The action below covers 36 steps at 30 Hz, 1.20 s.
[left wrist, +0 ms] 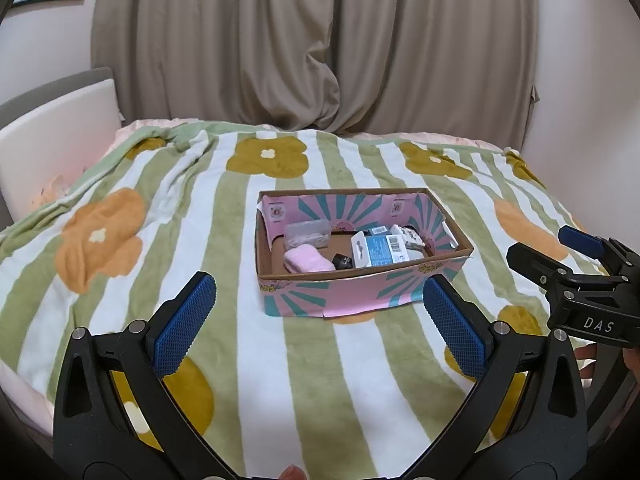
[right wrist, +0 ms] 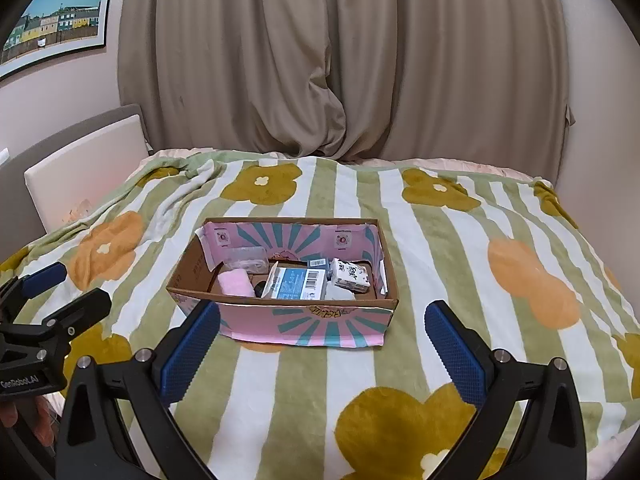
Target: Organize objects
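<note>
On flowered blanket (left wrist: 360, 380): one cardboard box (left wrist: 360, 292) holds one pink cloth (left wrist: 308, 261), one blue carton (left wrist: 378, 251), one clear case (left wrist: 307, 232), one patterned packet (right wrist: 352, 275). Left gripper (left wrist: 320, 320), right gripper (right wrist: 320, 344) hover nearby, fingers spread, empty.

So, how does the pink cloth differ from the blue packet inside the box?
The pink cloth is soft, plain and rolled; the blue packet is flat, stiff and printed with a barcode. The cloth lies toward the left end of the box, the packet near its middle. Both lie loose inside it.
</note>
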Each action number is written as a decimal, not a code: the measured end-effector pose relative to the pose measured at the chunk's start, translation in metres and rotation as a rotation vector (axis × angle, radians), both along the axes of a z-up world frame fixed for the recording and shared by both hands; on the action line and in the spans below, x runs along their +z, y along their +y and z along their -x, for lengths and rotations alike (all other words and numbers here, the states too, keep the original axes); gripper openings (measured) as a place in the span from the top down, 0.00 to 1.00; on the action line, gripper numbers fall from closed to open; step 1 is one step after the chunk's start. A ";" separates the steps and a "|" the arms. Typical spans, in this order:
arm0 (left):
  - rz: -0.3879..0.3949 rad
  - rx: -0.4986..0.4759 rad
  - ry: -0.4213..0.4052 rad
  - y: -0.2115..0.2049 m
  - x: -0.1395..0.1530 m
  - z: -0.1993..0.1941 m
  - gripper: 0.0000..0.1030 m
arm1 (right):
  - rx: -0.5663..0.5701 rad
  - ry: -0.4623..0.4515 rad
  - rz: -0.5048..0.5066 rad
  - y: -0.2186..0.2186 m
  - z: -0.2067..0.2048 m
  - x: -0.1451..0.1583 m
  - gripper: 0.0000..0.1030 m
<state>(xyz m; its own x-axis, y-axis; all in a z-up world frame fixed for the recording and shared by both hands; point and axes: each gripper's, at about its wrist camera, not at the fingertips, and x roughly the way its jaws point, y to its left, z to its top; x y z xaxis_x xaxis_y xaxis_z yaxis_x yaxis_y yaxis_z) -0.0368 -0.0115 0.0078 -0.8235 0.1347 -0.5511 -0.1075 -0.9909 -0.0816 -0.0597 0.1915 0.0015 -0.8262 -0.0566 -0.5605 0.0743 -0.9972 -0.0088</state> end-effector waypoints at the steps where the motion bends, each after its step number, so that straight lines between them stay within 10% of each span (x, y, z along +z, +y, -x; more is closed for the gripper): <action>1: -0.001 -0.001 0.000 -0.001 0.000 0.000 0.00 | 0.000 -0.002 0.001 0.000 0.000 -0.001 0.01; 36: -0.017 -0.003 -0.002 -0.002 -0.004 -0.002 0.00 | -0.014 -0.009 -0.006 -0.002 0.003 -0.002 0.01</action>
